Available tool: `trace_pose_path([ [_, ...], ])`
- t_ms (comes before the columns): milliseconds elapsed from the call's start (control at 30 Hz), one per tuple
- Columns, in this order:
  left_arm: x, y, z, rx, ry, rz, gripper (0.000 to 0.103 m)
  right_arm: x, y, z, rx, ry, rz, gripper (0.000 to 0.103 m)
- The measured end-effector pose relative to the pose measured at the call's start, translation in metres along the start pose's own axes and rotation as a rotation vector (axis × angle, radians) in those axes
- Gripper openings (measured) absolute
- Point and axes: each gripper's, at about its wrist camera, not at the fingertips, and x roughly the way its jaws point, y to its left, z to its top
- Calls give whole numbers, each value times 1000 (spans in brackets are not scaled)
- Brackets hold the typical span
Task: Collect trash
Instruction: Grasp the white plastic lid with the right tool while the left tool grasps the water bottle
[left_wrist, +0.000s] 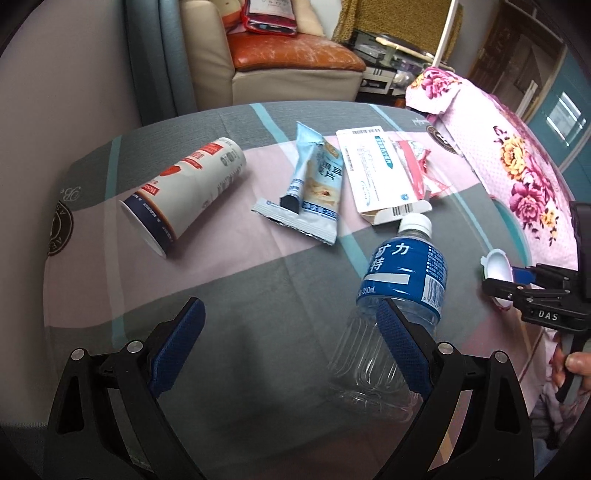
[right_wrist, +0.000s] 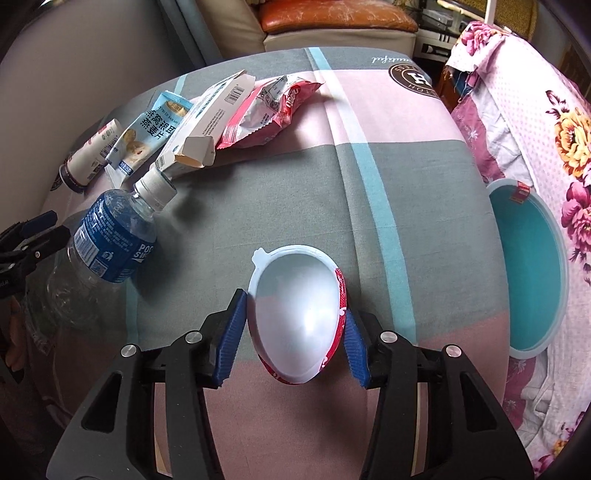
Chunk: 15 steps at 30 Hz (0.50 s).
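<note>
Right fingers (right_wrist: 236, 325) pinch the white plastic cup (right_wrist: 295, 317); left fingers (left_wrist: 184, 336) spread wide beside the bottle (left_wrist: 391, 295).

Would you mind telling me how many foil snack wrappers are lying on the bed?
2: a pale blue wrapper between the paper cup and the cardboard box, and a red wrapper beyond the box. Others may be hidden.

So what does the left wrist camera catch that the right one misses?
Only the left view shows the whole paper cup and a hand gripping the right tool.

Only the right view shows the teal bin and the red snack wrapper clearly.

Both show the blue-labelled bottle, the white carton, the oat sachet and the small white cup between the right tool's pads.
</note>
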Motion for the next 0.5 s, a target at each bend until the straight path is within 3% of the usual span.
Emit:
trace_pose_path([
  [300, -6, -52, -17, 23, 34, -144, 94, -20, -15, -23, 40, -14, 58, 47],
  [500, 14, -99, -23, 134, 97, -90, 94, -31, -29, -36, 71, -28, 80, 47],
])
